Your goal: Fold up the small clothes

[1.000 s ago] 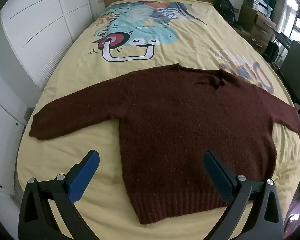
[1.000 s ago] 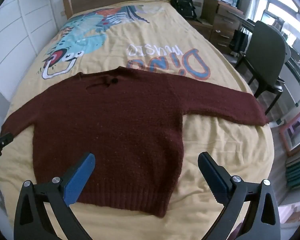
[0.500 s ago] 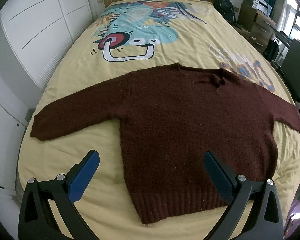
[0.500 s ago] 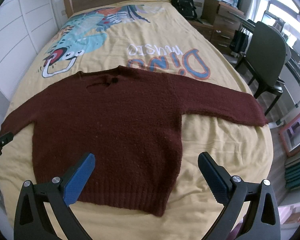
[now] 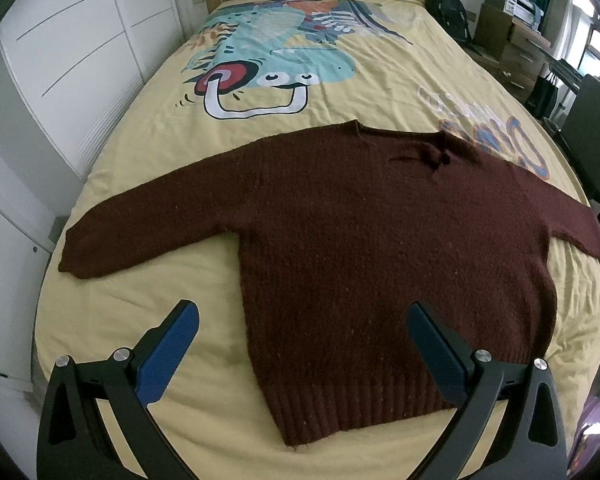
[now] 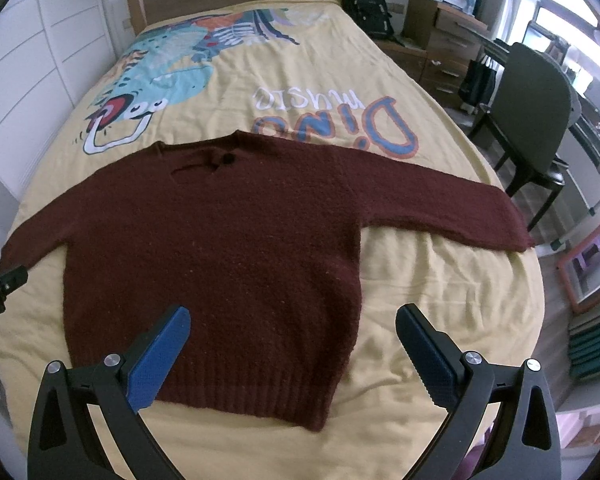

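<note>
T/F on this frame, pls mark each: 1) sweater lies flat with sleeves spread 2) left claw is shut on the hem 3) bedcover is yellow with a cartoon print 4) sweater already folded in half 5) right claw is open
1. The dark maroon knitted sweater lies flat with both sleeves spread out. True.
2. The left claw is shut on the ribbed hem. False: its jaws stand wide open above the sweater and hold nothing.
3. The yellow bedcover with a cartoon dinosaur print lies under the sweater. True.
4. The sweater is already folded in half. False: no fold shows; body and sleeves are fully laid out.
5. The right claw is open. True.
</note>
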The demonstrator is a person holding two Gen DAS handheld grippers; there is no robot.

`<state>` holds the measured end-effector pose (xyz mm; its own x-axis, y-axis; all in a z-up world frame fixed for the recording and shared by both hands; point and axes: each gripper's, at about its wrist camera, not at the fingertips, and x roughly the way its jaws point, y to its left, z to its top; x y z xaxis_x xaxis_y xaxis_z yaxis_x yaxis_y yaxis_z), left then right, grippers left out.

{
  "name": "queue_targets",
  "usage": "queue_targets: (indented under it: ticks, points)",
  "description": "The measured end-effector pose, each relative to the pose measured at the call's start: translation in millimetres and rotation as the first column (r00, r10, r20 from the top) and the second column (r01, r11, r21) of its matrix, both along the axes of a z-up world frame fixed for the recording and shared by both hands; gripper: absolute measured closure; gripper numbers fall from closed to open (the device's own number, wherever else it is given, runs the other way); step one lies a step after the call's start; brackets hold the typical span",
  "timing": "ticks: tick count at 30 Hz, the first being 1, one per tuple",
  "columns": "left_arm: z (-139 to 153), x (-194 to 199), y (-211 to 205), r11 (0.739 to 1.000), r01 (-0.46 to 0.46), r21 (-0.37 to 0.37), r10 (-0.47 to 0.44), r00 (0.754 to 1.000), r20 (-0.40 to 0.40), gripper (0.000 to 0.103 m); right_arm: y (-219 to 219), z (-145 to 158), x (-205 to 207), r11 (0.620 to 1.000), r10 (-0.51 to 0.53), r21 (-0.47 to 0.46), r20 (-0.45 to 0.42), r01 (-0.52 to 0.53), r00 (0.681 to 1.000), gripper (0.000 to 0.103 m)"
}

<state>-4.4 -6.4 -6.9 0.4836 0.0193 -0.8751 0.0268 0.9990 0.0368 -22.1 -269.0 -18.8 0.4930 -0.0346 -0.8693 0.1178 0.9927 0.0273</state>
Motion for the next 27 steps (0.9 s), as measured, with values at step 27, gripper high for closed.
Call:
queue_targets:
  ticks: [27]
  points:
    - [-4.0, 0.4, 7.1, 1.0, -0.002, 0.005, 0.002, 1.0, -0.013, 0.001, -2.6, 3.5, 1.4, 1.0, 0.004, -0.028, -0.006, -0.004, 1.0, 0.001]
